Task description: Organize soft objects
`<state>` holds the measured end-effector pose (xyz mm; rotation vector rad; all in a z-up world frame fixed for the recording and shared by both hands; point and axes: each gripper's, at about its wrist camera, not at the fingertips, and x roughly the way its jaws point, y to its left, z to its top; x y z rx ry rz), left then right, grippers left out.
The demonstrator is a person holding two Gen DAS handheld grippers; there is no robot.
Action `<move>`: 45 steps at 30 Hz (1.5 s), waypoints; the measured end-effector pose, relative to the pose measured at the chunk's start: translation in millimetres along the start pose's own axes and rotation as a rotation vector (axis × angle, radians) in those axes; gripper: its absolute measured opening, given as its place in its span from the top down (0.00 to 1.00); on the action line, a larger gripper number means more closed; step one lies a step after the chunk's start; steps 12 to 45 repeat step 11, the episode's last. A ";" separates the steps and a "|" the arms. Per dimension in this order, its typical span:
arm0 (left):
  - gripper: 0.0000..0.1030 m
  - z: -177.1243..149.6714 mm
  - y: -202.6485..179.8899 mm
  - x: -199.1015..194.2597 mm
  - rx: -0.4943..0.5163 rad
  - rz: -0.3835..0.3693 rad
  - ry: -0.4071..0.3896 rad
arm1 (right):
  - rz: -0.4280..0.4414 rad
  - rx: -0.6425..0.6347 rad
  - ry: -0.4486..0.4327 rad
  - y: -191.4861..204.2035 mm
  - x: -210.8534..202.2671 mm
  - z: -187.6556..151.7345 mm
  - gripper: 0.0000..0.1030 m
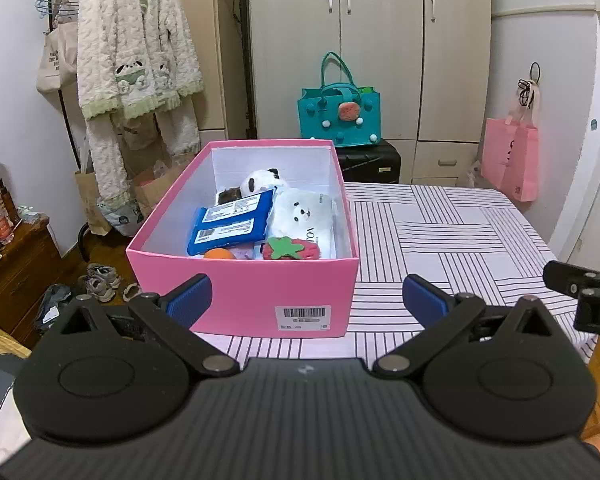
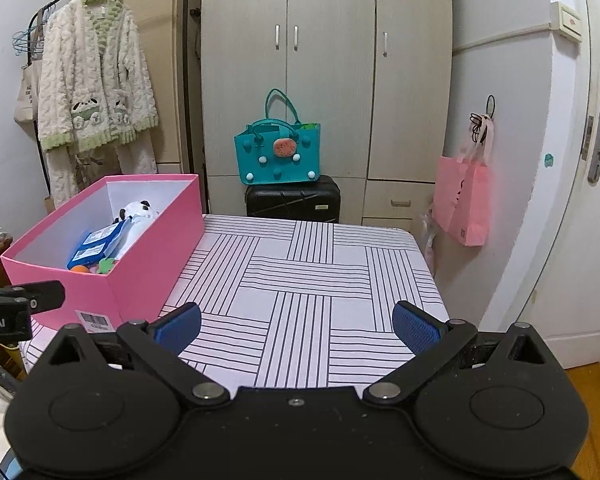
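Task looks near complete: soft toys (image 1: 300, 212) sit inside pink box (image 1: 244, 292), striped worktop (image 2: 308, 280) bare, left hand-held gripper (image 1: 306, 300) and right hand-held gripper (image 2: 296, 328) both spread, empty.

Matt pink cardboard box (image 1: 244, 292), smooth striped cloth tabletop (image 2: 300, 280), fluffy plush panda (image 1: 262, 180).

A box (image 1: 244, 296) sits on the left part of a table (image 1: 440, 240). Inside it lie a packet (image 1: 230, 224), a bear toy (image 1: 302, 216), a panda toy (image 1: 260, 180) behind them, and a strawberry toy (image 1: 290, 249) in front. Behind the table, a bag (image 1: 338, 118) rests on a suitcase (image 1: 370, 162).
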<state>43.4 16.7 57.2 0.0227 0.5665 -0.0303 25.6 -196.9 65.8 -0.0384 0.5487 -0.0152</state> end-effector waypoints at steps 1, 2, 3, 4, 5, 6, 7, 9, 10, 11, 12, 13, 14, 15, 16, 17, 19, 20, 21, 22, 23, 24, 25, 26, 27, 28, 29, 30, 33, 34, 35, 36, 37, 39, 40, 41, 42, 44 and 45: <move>0.00 -0.7 -1.0 -0.7 -0.001 0.004 -0.001 | 0.000 0.000 0.000 -0.4 0.7 1.1 0.00; 0.00 -0.7 -1.0 -0.4 -0.001 0.006 -0.003 | 0.001 0.001 0.000 -0.6 0.8 1.2 0.00; 0.00 -0.5 -1.2 -0.1 0.000 0.009 -0.004 | 0.001 0.002 0.000 -0.7 1.1 1.1 0.00; 0.00 -0.8 -1.4 -0.4 0.001 0.011 -0.005 | 0.002 0.001 0.000 -0.5 1.4 1.1 0.00; 0.00 -0.9 -1.4 -0.4 0.003 0.011 -0.007 | 0.002 -0.001 0.001 -0.7 1.6 1.3 0.00; 0.00 -1.3 -0.7 -0.8 0.005 0.010 -0.008 | 0.002 -0.002 0.001 -0.6 1.8 1.2 0.00; 0.00 -1.5 -1.1 -1.1 0.007 0.010 -0.009 | 0.002 -0.003 0.001 -0.2 1.8 1.1 0.00; 0.00 -1.7 -2.0 -2.1 0.011 0.009 -0.014 | 0.003 -0.004 0.001 0.2 2.1 1.3 0.00; 0.00 -2.3 -2.8 -3.2 0.012 0.009 -0.016 | 0.003 -0.003 0.000 -0.1 2.1 1.4 0.00; 0.00 -3.5 -4.3 -4.3 0.013 0.009 -0.017 | 0.003 -0.003 0.000 0.0 1.9 1.2 0.00; 0.00 -3.5 -4.3 -4.3 0.013 0.009 -0.017 | 0.003 -0.003 0.000 0.0 1.9 1.2 0.00; 0.00 -3.5 -4.3 -4.3 0.013 0.009 -0.017 | 0.003 -0.003 0.000 0.0 1.9 1.2 0.00; 0.00 -3.5 -4.3 -4.3 0.013 0.009 -0.017 | 0.003 -0.003 0.000 0.0 1.9 1.2 0.00; 0.00 -3.5 -4.3 -4.3 0.013 0.009 -0.017 | 0.003 -0.003 0.000 0.0 1.9 1.2 0.00; 0.00 -3.5 -4.3 -4.3 0.013 0.009 -0.017 | 0.003 -0.003 0.000 0.0 1.9 1.2 0.00; 0.00 -3.5 -4.3 -4.3 0.013 0.009 -0.017 | 0.003 -0.003 0.000 0.0 1.9 1.2 0.00; 0.00 -3.5 -4.3 -4.3 0.013 0.009 -0.017 | 0.003 -0.003 0.000 0.0 1.9 1.2 0.00; 0.00 -3.5 -4.3 -4.3 0.013 0.009 -0.017 | 0.003 -0.003 0.000 0.0 1.9 1.2 0.00; 0.00 -3.5 -4.3 -4.3 0.013 0.009 -0.017 | 0.003 -0.003 0.000 0.0 1.9 1.2 0.00; 0.00 -3.5 -4.3 -4.3 0.013 0.009 -0.017 | 0.003 -0.003 0.000 0.0 1.9 1.2 0.00; 0.00 -3.5 -4.3 -4.3 0.013 0.009 -0.017 | 0.003 -0.003 0.000 0.0 1.9 1.2 0.00; 0.00 -3.5 -4.3 -4.3 0.013 0.009 -0.017 | 0.003 -0.003 0.000 0.0 1.9 1.2 0.00; 0.00 -3.5 -4.3 -4.3 0.013 0.009 -0.017 | 0.003 -0.003 0.000 0.0 1.9 1.2 0.00; 0.00 -3.5 -4.3 -4.3 0.013 0.009 -0.017 | 0.003 -0.003 0.000 0.0 1.9 1.2 0.00; 0.00 -3.5 -4.3 -4.3 0.013 0.009 -0.017 | 0.003 -0.003 0.000 0.0 1.9 1.2 0.00; 0.00 -3.5 -4.3 -4.3 0.013 0.009 -0.017 | 0.003 -0.003 0.000 0.0 1.9 1.2 0.00; 0.00 -3.5 -4.3 -4.3 0.013 0.009 -0.017 | 0.003 -0.003 0.000 0.0 1.9 1.2 0.00; 0.00 -3.5 -4.3 -4.3 0.013 0.009 -0.017 | 0.003 -0.003 0.000 0.0 1.9 1.2 0.00; 0.00 -3.5 -4.3 -4.3 0.013 0.009 -0.017 | 0.003 -0.003 0.000 0.0 1.9 1.2 0.00; 0.00 -3.5 -4.3 -4.3 0.013 0.009 -0.017 | 0.003 -0.003 0.000 0.0 1.9 1.2 0.00; 0.00 -3.5 -4.3 -4.3 0.013 0.009 -0.017 | 0.003 -0.003 0.000 0.0 1.9 1.2 0.00; 0.00 -3.5 -4.3 -4.3 0.013 0.009 -0.017 | 0.003 -0.003 0.000 0.0 1.9 1.2 0.00; 0.00 -3.5 -4.3 -4.3 0.013 0.009 -0.017 | 0.003 -0.003 0.000 0.0 1.9 1.2 0.00; 0.00 -3.5 -4.3 -4.3 0.013 0.009 -0.017 | 0.003 -0.003 0.000 0.0 1.9 1.2 0.00; 0.00 -3.5 -4.3 -4.3 0.013 0.009 -0.017 | 0.003 -0.003 0.000 0.0 1.9 1.2 0.00; 0.00 -3.5 -4.3 -4.3 0.013 0.009 -0.017 | 0.003 -0.003 0.000 0.0 1.9 1.2 0.00; 0.00 -3.5 -4.3 -4.3 0.013 0.009 -0.017 | 0.003 -0.003 0.000 0.0 1.9 1.2 0.00; 0.00 -3.5 -4.3 -4.3 0.013 0.009 -0.017 | 0.003 -0.003 0.000 0.0 1.9 1.2 0.00; 0.00 -3.5 -4.3 -4.3 0.013 0.009 -0.017 | 0.003 -0.003 0.000 0.0 1.9 1.2 0.00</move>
